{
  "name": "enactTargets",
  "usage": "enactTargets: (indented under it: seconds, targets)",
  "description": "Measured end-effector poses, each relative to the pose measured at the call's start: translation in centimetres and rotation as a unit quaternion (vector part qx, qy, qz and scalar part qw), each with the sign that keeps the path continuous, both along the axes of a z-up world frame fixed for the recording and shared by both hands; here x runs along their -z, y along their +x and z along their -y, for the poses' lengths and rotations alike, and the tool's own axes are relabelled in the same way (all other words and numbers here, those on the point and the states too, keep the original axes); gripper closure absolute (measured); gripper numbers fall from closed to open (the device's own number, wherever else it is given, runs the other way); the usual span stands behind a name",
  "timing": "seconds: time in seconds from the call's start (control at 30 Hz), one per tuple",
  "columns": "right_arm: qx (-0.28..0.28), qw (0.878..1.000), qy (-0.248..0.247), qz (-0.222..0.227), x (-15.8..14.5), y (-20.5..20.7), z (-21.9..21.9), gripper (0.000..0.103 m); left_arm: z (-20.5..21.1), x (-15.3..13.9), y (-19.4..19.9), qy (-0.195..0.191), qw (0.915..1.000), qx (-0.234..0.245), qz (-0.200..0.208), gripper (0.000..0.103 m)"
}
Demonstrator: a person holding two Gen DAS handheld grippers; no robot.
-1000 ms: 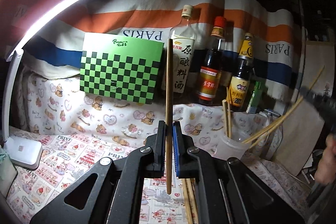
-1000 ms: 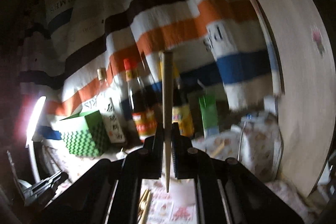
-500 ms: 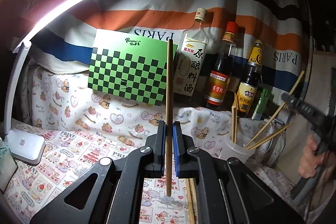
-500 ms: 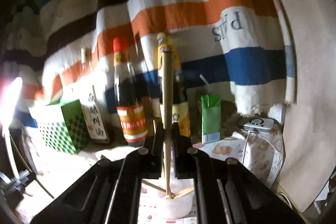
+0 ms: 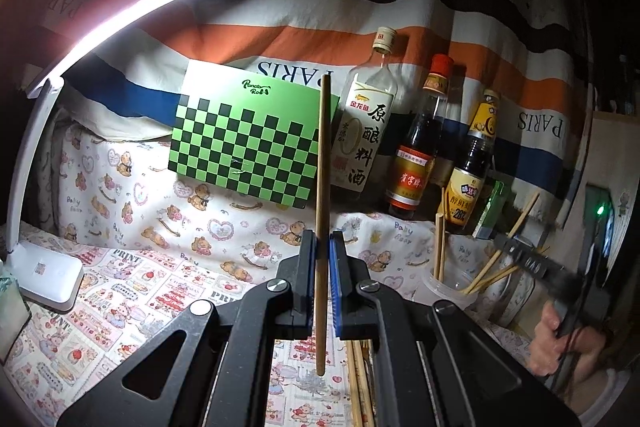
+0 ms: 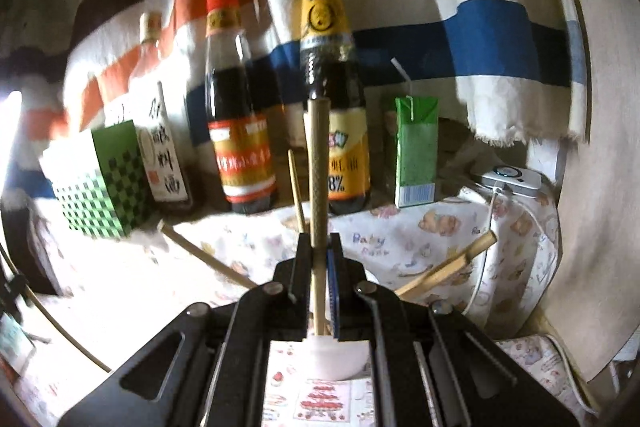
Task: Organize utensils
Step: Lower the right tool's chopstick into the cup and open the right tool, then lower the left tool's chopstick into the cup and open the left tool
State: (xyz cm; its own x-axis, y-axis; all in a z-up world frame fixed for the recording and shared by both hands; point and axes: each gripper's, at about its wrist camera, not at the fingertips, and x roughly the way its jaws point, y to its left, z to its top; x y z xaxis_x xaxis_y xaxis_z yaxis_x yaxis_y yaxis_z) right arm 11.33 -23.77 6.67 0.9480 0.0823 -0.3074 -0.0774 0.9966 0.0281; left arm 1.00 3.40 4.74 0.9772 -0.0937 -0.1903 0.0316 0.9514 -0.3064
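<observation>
Striped cloth is hanging behind a cartoon-printed tablecloth (image 5: 132,291) under the desk lamp (image 5: 48,187). Through the left wrist view, your left gripper (image 5: 322,267) is pinching a chopstick (image 5: 322,187) upright, its long axis vertical and its lower tip hanging clear above the cloth; the plastic cup (image 5: 448,291) already bristling with chopsticks is sitting low and to the right, much nearer your right gripper (image 5: 528,259), which is reaching over it. Through the right wrist view, your right gripper (image 6: 318,279) is clamping its own chopstick (image 6: 318,179) vertically, the lower end dipping toward the white cup (image 6: 340,359) directly beneath, between the fingers. You are probably about to release there; the bottles are standing close behind.
</observation>
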Motion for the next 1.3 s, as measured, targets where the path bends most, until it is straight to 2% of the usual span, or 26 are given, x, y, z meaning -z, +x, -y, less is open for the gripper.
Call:
enactTargets:
  seconds: [0.27,0.57,0.63,0.7,0.83,0.9,1.03,1.1,1.13,1.2,1.3]
  targets:
    - [0.008,1.000,-0.006,-0.010,1.4,0.5,0.0,0.096,-0.4,0.0,-0.1,-0.009,1.0000,-0.003,0.002,0.097]
    - [0.009,1.000,0.000,-0.017,1.5,0.3,0.5,0.096,0.0,0.0,-0.1,0.003,1.0000,-0.007,0.004,0.097]
    - [0.009,1.000,-0.001,-0.023,1.5,-0.1,0.5,0.090,0.1,0.1,0.0,0.005,1.0000,-0.006,0.002,0.097]
    - [0.011,1.000,-0.005,-0.023,1.4,-0.7,0.6,0.069,0.3,0.2,0.0,0.009,0.9999,-0.004,0.001,0.097]
    - [0.007,1.000,-0.003,-0.023,1.3,-1.5,1.2,0.061,0.7,0.4,0.3,0.023,0.9997,-0.006,-0.002,0.097]
    - [0.007,0.999,0.008,-0.030,1.3,-1.8,1.9,0.051,0.7,0.6,0.4,0.023,0.9997,-0.007,-0.004,0.097]
    - [-0.006,0.998,0.042,-0.045,1.2,-2.7,3.6,0.049,1.0,0.9,0.8,0.024,0.9996,0.000,-0.012,0.097]
    - [-0.020,0.997,0.061,-0.052,1.5,-3.5,4.5,0.040,1.4,0.7,0.9,0.022,0.9997,0.006,-0.011,0.097]
    - [-0.026,0.996,0.066,-0.054,1.7,-3.9,4.8,0.040,1.7,0.5,0.9,0.018,0.9997,0.013,-0.010,0.097]
    - [-0.037,0.996,0.065,-0.057,2.2,-4.5,5.1,0.039,2.4,0.1,1.1,0.005,0.9995,0.029,-0.011,0.097]
    - [-0.041,0.996,0.059,-0.057,3.1,-4.9,5.3,0.038,4.5,-0.5,2.0,0.028,0.9987,0.039,-0.016,0.097]
